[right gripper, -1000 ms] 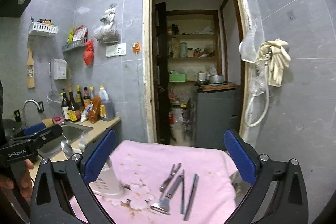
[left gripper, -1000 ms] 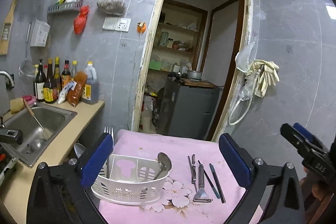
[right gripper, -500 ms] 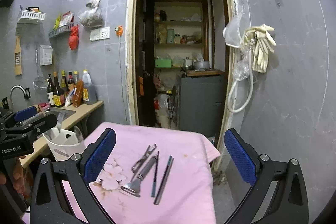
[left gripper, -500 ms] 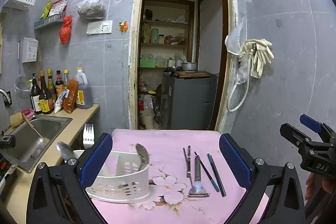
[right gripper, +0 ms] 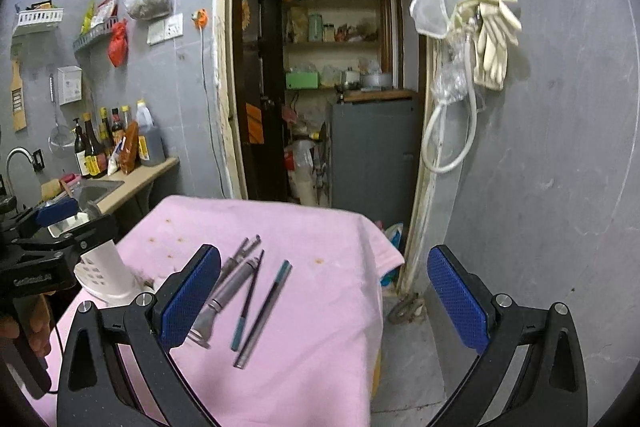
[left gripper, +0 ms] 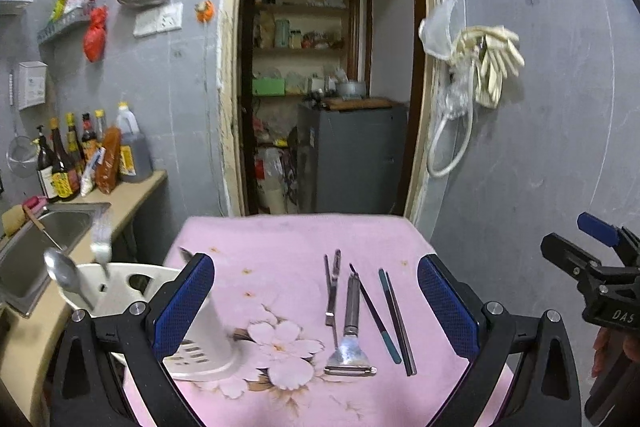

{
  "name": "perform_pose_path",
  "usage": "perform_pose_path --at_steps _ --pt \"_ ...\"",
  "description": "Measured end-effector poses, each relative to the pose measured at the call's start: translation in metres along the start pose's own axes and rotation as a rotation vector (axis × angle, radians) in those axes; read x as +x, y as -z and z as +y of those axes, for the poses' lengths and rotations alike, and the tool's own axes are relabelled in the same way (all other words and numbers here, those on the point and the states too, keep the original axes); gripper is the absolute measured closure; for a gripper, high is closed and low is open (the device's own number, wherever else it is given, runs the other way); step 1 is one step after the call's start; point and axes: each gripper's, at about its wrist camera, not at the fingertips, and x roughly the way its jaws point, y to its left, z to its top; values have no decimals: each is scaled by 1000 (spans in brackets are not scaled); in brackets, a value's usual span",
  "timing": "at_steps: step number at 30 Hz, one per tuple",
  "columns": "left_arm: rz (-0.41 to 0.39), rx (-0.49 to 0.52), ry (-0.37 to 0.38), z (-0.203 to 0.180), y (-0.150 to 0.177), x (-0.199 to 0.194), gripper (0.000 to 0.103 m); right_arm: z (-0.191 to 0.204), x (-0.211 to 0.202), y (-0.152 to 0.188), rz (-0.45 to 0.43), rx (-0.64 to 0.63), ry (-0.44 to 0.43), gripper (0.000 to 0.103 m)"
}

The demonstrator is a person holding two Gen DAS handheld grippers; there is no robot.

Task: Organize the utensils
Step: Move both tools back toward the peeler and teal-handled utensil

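Observation:
A white utensil caddy point(left gripper: 120, 291) stands at the left of the pink cloth point(left gripper: 280, 251), holding a spoon point(left gripper: 66, 273) and a fork point(left gripper: 100, 239). Loose on the cloth lie metal tongs point(left gripper: 332, 287), a peeler point(left gripper: 350, 331) and chopsticks point(left gripper: 394, 319); they also show in the right wrist view point(right gripper: 244, 291). My left gripper point(left gripper: 316, 307) is open and empty above the cloth, its left finger in front of the caddy. My right gripper point(right gripper: 324, 299) is open and empty over the cloth's right edge; it shows in the left wrist view point(left gripper: 592, 267).
A counter with a sink point(left gripper: 36, 239) and sauce bottles point(left gripper: 80, 159) runs along the left. A doorway point(left gripper: 328, 107) opens behind the table onto a grey cabinet point(left gripper: 352, 155). Gloves and a hose point(left gripper: 480, 67) hang on the right wall.
Both grippers have shifted right: the caddy has slid to the left edge of both views, and the loose utensils now sit near the centre. Both stay open.

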Motion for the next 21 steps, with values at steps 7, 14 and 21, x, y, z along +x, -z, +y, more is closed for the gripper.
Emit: perform_pose_path --at_steps 7,14,21 --pt "134 -37 -14 -10 8 61 1 -30 50 14 99 29 -58 2" --pt "222 -63 -46 -11 24 115 1 -34 109 31 180 25 -128 17" --pt "311 -104 -55 -5 50 155 24 -14 170 47 254 0 -239 53"
